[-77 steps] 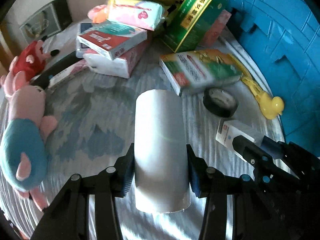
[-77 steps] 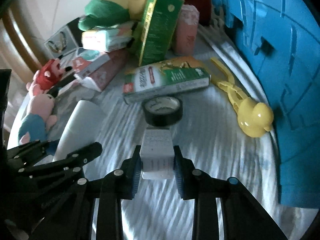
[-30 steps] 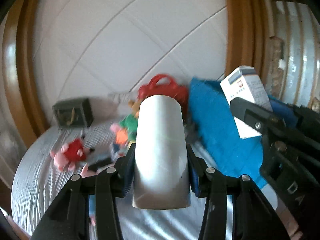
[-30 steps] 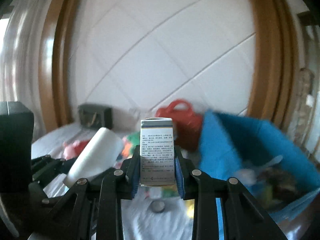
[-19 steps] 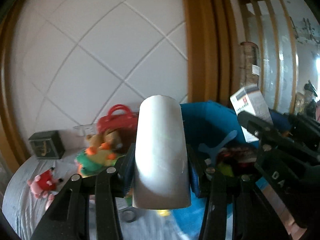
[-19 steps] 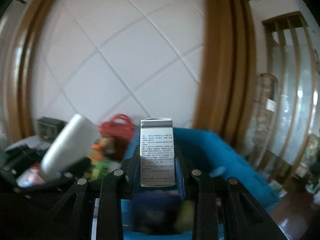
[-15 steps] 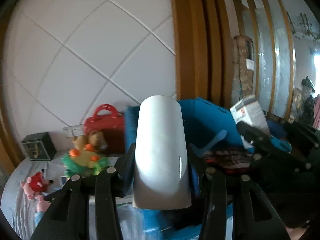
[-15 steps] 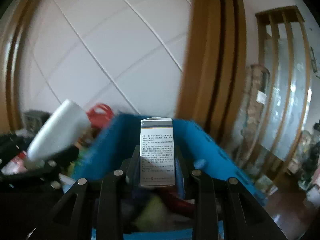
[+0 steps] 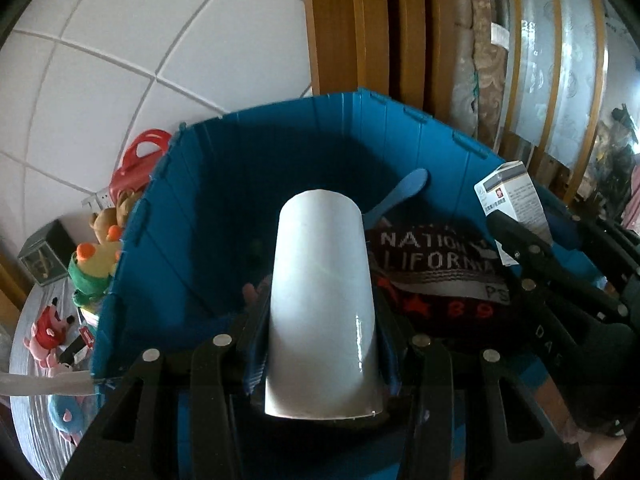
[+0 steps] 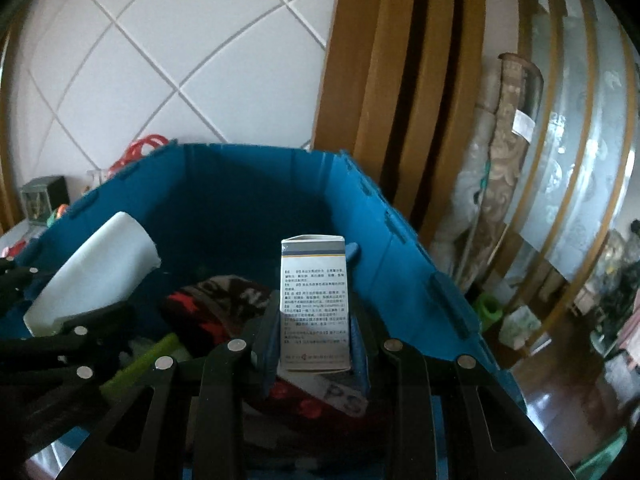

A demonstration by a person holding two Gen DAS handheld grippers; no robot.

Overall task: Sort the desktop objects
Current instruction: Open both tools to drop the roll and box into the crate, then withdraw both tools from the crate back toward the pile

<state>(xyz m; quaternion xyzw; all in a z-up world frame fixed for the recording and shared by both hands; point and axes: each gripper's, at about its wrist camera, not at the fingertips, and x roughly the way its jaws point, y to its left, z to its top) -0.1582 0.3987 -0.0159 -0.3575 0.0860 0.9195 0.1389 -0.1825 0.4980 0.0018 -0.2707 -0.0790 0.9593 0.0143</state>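
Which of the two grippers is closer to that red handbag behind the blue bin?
Left. The left gripper, clamped on the white roll, is on the side of the blue bin where the red handbag sits; the right gripper, holding the small box, is farther across.

Wall: I see white tiles (image 10: 168, 40) set diagonally with grey grout.
Frame: brown wooden uprights (image 10: 404, 92) beside them.
Right side: frosted patterned glass panels (image 10: 580, 152).
Floor: dark, glossy wood (image 10: 560, 396).
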